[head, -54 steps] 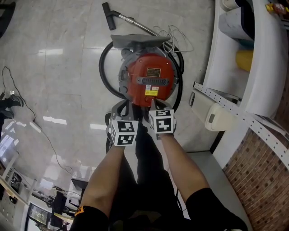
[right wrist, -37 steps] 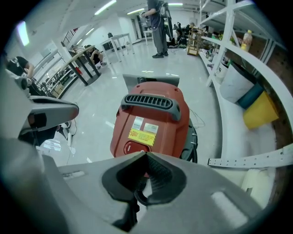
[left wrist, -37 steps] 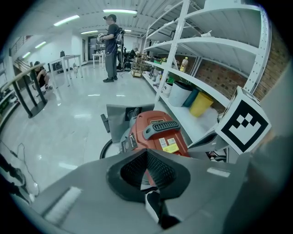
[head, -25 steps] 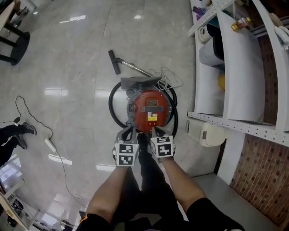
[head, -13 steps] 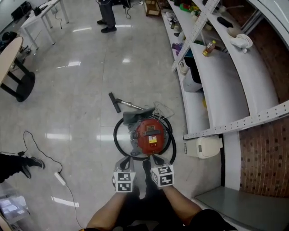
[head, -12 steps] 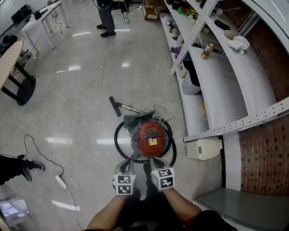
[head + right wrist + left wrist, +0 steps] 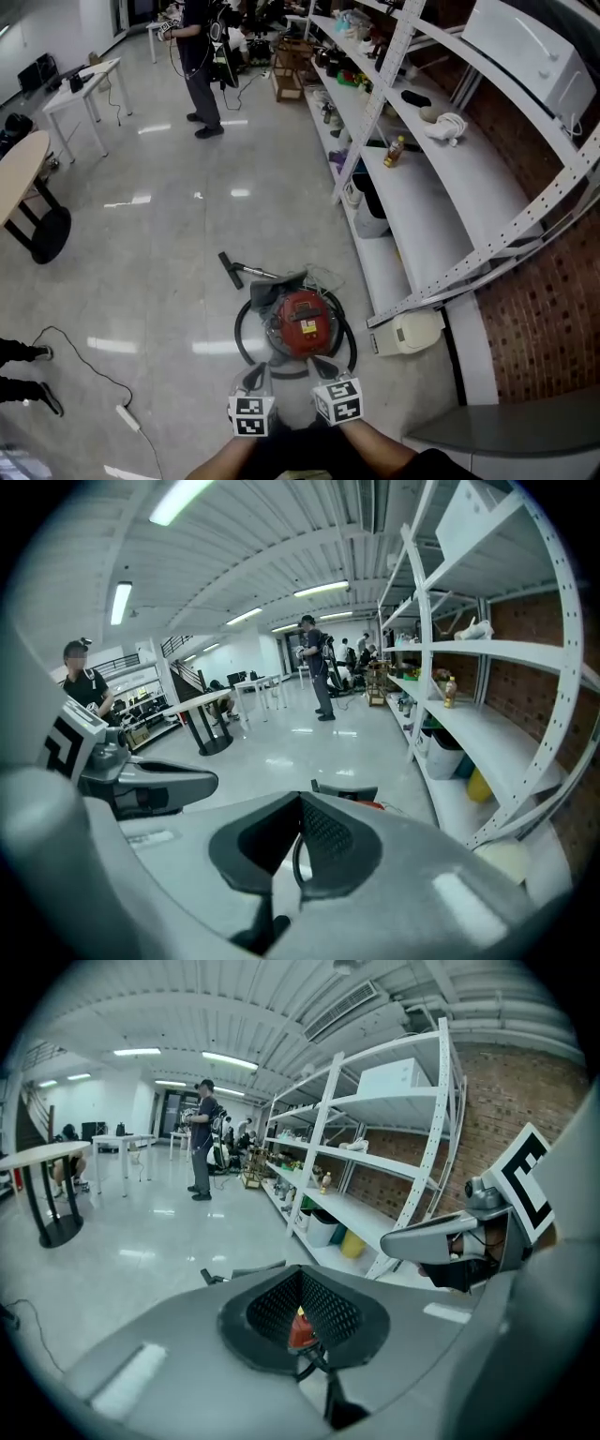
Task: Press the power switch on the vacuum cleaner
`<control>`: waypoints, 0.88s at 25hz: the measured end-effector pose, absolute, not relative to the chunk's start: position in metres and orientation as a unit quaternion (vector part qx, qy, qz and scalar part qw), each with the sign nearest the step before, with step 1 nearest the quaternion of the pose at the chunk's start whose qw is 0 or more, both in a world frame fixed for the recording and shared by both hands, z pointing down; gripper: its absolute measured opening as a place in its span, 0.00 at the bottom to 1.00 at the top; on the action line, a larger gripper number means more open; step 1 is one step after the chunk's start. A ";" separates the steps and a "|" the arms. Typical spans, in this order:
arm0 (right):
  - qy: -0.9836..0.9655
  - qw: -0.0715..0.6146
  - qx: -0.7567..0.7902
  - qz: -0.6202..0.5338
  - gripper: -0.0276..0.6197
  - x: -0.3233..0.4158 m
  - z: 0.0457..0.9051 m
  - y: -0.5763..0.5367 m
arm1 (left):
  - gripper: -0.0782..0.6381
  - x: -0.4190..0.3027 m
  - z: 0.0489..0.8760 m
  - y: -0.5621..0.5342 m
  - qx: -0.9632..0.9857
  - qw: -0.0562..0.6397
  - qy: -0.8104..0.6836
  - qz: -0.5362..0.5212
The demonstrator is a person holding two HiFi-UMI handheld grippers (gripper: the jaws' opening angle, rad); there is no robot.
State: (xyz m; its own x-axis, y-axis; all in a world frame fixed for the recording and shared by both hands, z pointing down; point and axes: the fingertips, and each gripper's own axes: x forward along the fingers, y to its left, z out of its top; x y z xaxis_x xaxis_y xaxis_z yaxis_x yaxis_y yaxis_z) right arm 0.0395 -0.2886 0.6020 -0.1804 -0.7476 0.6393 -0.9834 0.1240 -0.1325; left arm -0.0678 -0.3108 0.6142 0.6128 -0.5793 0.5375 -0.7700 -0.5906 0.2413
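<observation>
The red, round vacuum cleaner (image 7: 302,323) stands on the pale floor, ringed by its black hose (image 7: 245,339). Both grippers are held side by side well above it, at the bottom of the head view. My left gripper (image 7: 254,374) is shut with nothing in it. My right gripper (image 7: 322,367) is likewise shut and holds nothing. In the left gripper view a sliver of the vacuum cleaner (image 7: 298,1331) shows red below the left gripper (image 7: 300,1274). In the right gripper view the right gripper (image 7: 300,800) points over the vacuum cleaner (image 7: 371,804). The power switch cannot be made out.
White metal shelving (image 7: 441,187) with bottles and bins runs along the right. A cream appliance (image 7: 411,330) lies on the floor beside the vacuum. The wand's floor nozzle (image 7: 230,270) lies beyond it. A person (image 7: 200,66) stands far off; a cable (image 7: 84,367) trails at the left.
The head view has risen far above the vacuum, which now looks much smaller. Both grippers, earlier at its near edge, are now held well clear of it.
</observation>
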 end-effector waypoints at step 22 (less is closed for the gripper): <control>-0.765 0.169 0.591 0.189 0.03 0.076 0.528 -0.188 | 0.13 -0.015 0.530 -0.216 0.878 0.187 -0.423 0.125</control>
State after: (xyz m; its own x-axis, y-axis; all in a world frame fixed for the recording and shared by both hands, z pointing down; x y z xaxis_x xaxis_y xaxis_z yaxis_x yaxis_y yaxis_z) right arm 0.0756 -0.1884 0.5280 -0.2432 -0.8414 0.4826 -0.9693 0.2289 -0.0894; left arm -0.0148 -0.2157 0.5297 0.6111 -0.6959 0.3773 -0.7892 -0.5720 0.2233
